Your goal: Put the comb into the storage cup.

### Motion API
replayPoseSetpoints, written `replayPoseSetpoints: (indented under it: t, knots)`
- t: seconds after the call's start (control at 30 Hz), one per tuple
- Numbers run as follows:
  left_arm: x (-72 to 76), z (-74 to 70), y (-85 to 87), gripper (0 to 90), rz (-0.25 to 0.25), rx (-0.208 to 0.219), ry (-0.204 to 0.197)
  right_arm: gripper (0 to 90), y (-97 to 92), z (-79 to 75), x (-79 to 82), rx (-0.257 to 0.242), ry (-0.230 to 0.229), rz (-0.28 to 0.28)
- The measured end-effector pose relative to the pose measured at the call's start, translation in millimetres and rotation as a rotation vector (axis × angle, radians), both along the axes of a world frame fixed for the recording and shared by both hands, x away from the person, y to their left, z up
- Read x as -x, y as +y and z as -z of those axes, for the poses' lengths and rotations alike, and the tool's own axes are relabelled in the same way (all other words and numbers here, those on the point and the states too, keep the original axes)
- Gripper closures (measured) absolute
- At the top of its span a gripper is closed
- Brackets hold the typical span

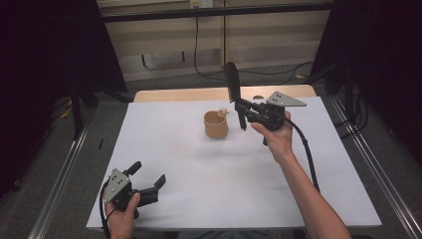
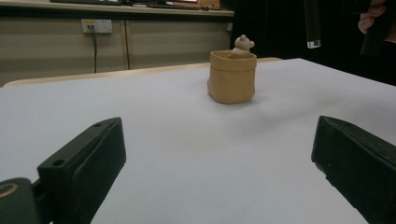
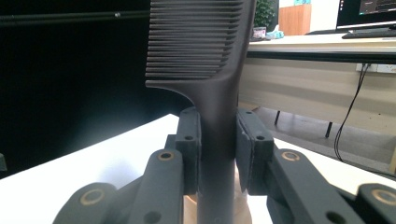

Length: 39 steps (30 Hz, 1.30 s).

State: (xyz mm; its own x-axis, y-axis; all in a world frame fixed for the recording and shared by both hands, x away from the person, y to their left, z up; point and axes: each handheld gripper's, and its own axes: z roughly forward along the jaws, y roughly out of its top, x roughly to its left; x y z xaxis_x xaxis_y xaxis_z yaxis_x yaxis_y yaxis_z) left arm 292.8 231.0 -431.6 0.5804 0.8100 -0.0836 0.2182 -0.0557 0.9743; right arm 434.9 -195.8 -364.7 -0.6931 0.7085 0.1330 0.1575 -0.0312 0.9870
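A black comb (image 1: 232,82) is held upright by its handle, clamped in the right gripper (image 1: 241,107), just above and beside the tan bear-topped pot (image 1: 216,124) standing mid-table. Judged from this, lifting is done and lowering the comb into the pot is left. The left gripper (image 1: 148,180) rests spread and empty on the white table (image 1: 249,189).

white table top (image 1: 199,169) under all | wooden table edge (image 1: 199,93) at far side | wall socket (image 2: 96,25) with cable behind | monitor (image 3: 369,11) on far desk
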Motion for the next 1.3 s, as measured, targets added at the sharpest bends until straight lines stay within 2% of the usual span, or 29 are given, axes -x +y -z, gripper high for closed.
replayPoseSetpoints:
  t: [0.3,0.6,0.93,1.3]
  knots:
    - [-0.3,0.2,0.3,3.2,0.0,-0.003,-0.001,73.0,10.1,1.2,-15.0,0.011,0.022,-0.01]
    - [-0.3,0.3,0.2,3.1,0.005,-0.01,0.001,73.0,18.7,2.9,-25.9,0.048,0.047,-0.011]
    - [-0.4,0.6,0.8,3.2,0.0,-0.004,-0.001,73.0,36.6,-1.9,-37.2,0.072,0.044,-0.029]
    - [-0.4,0.6,0.9,3.2,0.003,-0.01,0.001,73.1,56.4,-4.6,-48.6,0.07,0.03,-0.038]
